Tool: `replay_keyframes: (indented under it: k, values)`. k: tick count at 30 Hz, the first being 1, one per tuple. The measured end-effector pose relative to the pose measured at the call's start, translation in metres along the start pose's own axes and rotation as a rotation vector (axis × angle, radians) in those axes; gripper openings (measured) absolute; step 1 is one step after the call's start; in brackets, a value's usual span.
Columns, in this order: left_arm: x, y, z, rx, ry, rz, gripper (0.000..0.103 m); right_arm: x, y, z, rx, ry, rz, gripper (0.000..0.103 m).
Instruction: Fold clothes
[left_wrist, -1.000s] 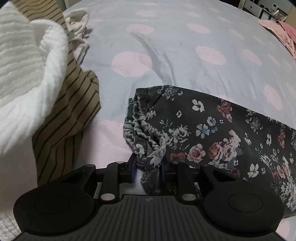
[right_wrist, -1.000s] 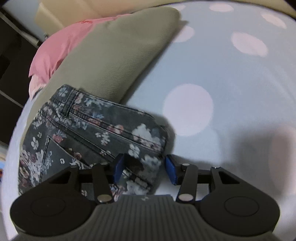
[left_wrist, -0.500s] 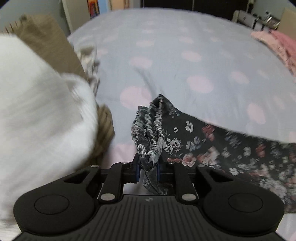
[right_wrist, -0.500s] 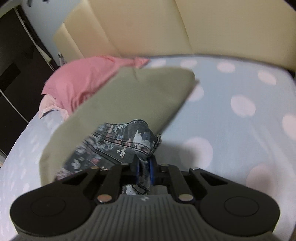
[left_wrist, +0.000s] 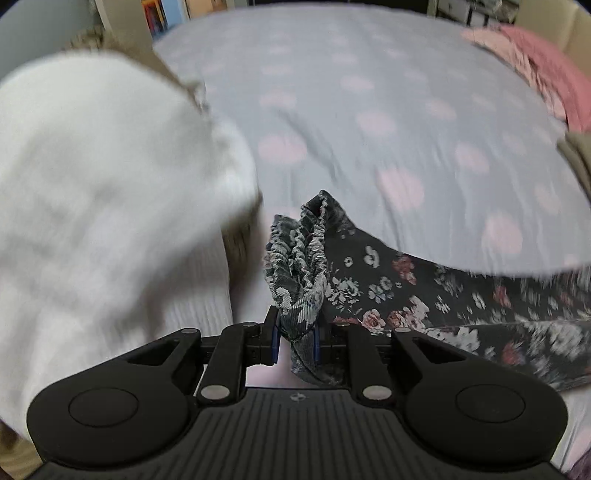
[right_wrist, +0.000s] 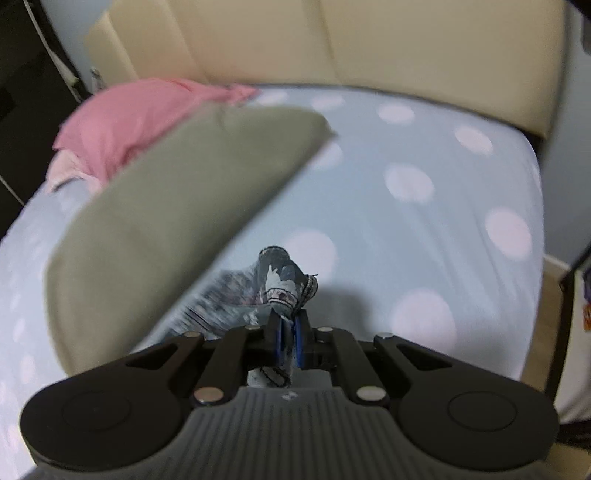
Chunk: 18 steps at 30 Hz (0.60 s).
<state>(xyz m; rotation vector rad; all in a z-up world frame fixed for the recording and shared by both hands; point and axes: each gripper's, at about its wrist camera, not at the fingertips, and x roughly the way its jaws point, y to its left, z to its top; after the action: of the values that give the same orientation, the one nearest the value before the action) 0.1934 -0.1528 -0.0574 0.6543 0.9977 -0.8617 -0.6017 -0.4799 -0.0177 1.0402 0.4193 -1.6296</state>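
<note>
Blue-padded fingers of the left gripper (left_wrist: 294, 345) are closed on a bunched, elastic-gathered edge of the dark floral garment (left_wrist: 406, 291). From that pinch the fabric rises just ahead of the fingers in a ruffled fold, then stretches away to their right, off the bed, its flower print blurred toward the far end. To the left of these fingers bulks a white ribbed-knit cloth (left_wrist: 103, 206), close and out of focus. Ahead lies the bed (left_wrist: 369, 92), covered in pale grey-blue sheet with pink dots, and far ahead on the right sits a pink garment (left_wrist: 546, 70).

The right gripper (right_wrist: 288, 341) has its blue-padded fingers closed on another edge of the floral garment (right_wrist: 282, 282), which puffs up just beyond the tips and trails to their left. Left of and ahead of these fingers is an olive-green cloth (right_wrist: 177, 221), with a pink cloth (right_wrist: 129, 118) beyond it. Farther ahead stands a cream padded headboard (right_wrist: 332, 40).
</note>
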Motion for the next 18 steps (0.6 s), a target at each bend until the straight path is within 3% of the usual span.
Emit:
replay_keyframes:
  k: [5, 9, 10, 14, 18]
  values:
    - [0.033, -0.019, -0.014, 0.085, 0.072, 0.073, 0.018, 0.008, -0.014, -0.02, -0.033, 0.024, -0.031, 0.01]
    - [0.048, -0.021, -0.018, 0.105, 0.134, 0.129, 0.03, -0.004, -0.016, -0.022, -0.088, -0.019, -0.032, 0.018]
    - [0.049, -0.022, -0.021, 0.119, 0.141, 0.151, 0.032, -0.01, -0.015, -0.023, -0.118, -0.04, -0.038, 0.025]
    - [0.037, -0.042, -0.023, 0.2, 0.092, 0.209, 0.032, -0.038, -0.008, -0.033, -0.246, -0.116, 0.001, 0.027]
    - [0.015, -0.064, -0.027, 0.258, 0.007, 0.169, 0.032, -0.058, 0.015, -0.055, -0.378, -0.145, 0.077, 0.027]
